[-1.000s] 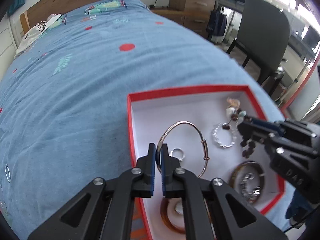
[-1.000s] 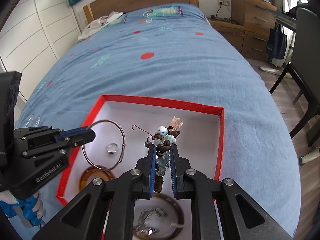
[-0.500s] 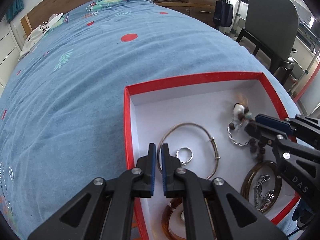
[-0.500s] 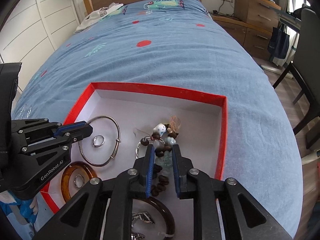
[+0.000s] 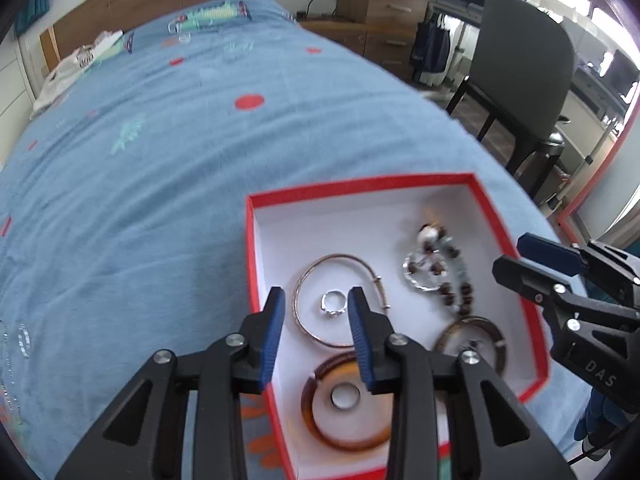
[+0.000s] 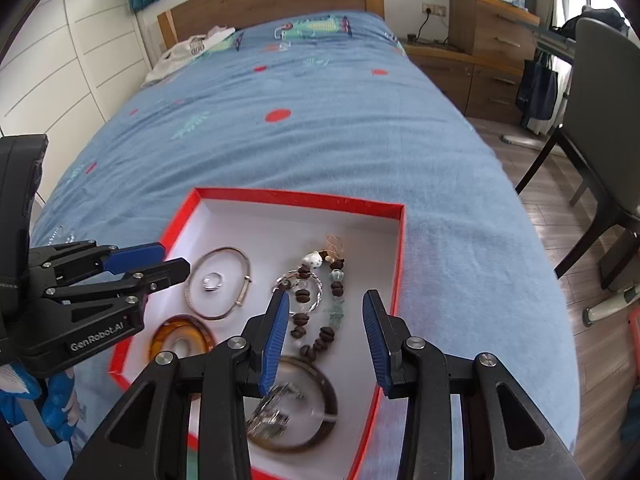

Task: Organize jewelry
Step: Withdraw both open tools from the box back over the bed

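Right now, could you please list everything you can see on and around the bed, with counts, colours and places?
Red-rimmed white box: one, on blue bedspread.
Thin silver bangle: one, box's left half.
Small silver ring: one, inside that bangle.
Amber translucent bangle: one, near left corner, a ring inside.
Brown bead bracelet: one, pale beads too, box centre.
Twisted silver ring: one, under the beads.
Dark brown bangle: one, near edge, around a silver chain.
Grey chair: one, right of bed.
Wooden drawers: beyond bed.
Left gripper: black, blue pads, opening, empty.
Right gripper: same, opening, empty.
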The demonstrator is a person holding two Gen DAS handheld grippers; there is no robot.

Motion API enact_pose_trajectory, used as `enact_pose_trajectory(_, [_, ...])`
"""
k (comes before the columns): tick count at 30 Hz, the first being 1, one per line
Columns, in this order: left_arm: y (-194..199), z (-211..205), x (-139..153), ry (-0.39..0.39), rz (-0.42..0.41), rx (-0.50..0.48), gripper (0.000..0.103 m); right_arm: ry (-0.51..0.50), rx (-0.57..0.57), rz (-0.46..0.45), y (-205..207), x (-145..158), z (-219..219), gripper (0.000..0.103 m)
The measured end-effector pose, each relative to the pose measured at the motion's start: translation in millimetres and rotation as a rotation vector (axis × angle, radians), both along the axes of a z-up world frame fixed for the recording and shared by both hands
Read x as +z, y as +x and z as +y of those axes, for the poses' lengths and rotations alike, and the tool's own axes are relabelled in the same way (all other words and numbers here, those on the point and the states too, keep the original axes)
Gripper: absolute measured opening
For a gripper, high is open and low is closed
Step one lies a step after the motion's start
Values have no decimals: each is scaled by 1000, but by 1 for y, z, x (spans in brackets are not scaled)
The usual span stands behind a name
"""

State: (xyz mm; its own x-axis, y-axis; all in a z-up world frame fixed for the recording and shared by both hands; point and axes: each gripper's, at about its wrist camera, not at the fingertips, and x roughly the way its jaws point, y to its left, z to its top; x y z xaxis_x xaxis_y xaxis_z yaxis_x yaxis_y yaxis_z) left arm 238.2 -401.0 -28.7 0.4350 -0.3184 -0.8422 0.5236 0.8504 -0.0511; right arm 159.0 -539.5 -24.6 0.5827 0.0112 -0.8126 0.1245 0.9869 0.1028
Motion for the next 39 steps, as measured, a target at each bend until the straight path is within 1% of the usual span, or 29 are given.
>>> enact_pose_trajectory(3, [-12, 15, 21, -18, -27, 8, 34, -2, -7, -26, -13, 17, 7, 39])
enact_pose_trajectory(5, [-21, 28, 34, -25, -44, 17, 34, -1, -12, -43, -23, 29, 13, 43])
enact_pose_trajectory(7, [-31, 42, 44, -25, -54, 27, 38, 2, -14, -57, -32, 38, 21, 45])
enact_pose_trajectory(15, [-78, 106, 74, 10, -111, 78, 41, 19, -9, -93, -70, 67, 59, 47])
enact_pose_trajectory(18, [-98, 130, 85, 47, -158, 91, 42, 24, 4, -111, -85, 76, 78, 47])
enact_pose_trajectory(19, [-107, 141, 89, 55, -174, 98, 45, 27, 9, -117, -89, 79, 83, 48])
enact_pose_trajectory(21, [-117, 157, 95, 65, -197, 116, 51, 33, 25, -131, -97, 84, 97, 48])
enact_pose_trajectory(25, [-137, 194, 105, 72, -231, 154, 51, 42, 53, -147, -105, 91, 120, 50])
enact_pose_trajectory(30, [-155, 234, 115, 47, -246, 212, 51, 45, 89, -160, -118, 100, 150, 52])
enact_pose_trajectory(33, [-164, 251, 119, 33, -257, 238, 51, 35, 110, -168, -127, 107, 167, 53])
enact_pose_trajectory(35, [-169, 262, 120, 32, -266, 252, 51, 28, 121, -171, -129, 110, 176, 58])
enact_pose_trajectory(39, [-177, 285, 119, 19, -270, 282, 53, 15, 142, -171, -134, 115, 196, 58])
